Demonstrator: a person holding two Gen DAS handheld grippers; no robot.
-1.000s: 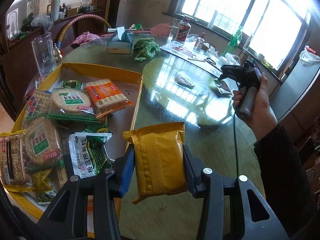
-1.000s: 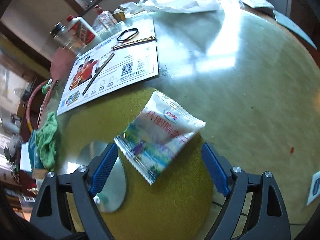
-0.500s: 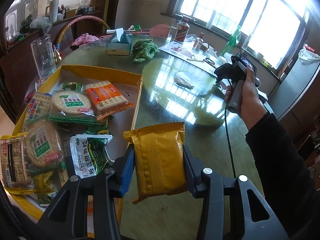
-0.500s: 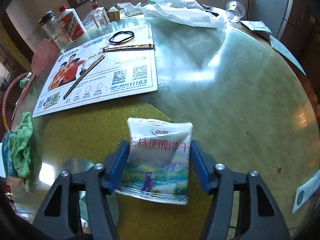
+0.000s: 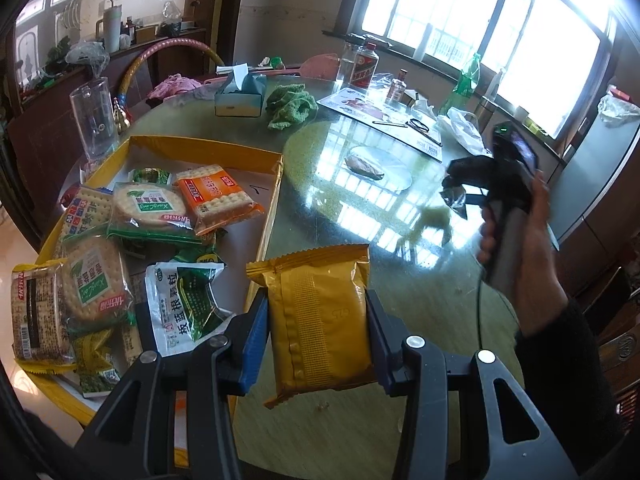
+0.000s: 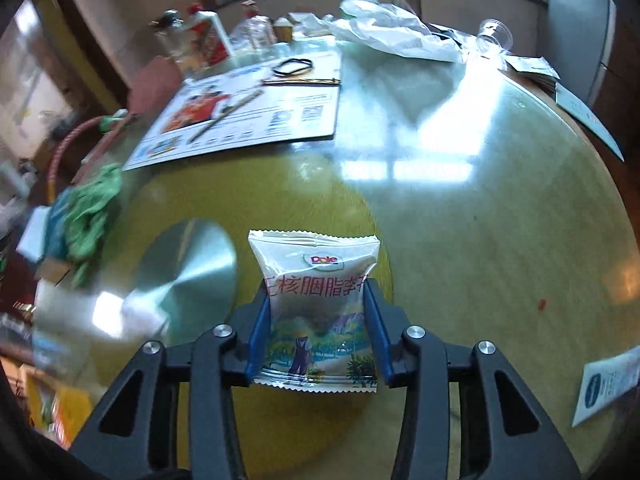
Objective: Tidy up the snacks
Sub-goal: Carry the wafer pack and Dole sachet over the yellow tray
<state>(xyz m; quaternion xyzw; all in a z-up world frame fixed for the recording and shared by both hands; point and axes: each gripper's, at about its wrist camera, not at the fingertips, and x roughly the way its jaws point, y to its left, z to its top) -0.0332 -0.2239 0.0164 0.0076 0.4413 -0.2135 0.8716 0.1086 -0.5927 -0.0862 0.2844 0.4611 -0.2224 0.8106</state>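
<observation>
My left gripper is shut on a golden-yellow snack packet, held upright above the table just right of the yellow tray. The tray holds several cracker and snack packets. My right gripper is shut on a white Dole snack packet, lifted above the green glass turntable. In the left wrist view the right gripper shows at the right in a hand, with the packet dark between its fingers.
A round metal disc lies on the turntable. A printed flyer with a hair band and sticks, bottles, a green cloth, a tissue box, a glass jug and plastic bags ring the table.
My right gripper closed on the white packet, lifted it off the turntable and swung back toward me. My left gripper kept holding the yellow packet, almost still.
</observation>
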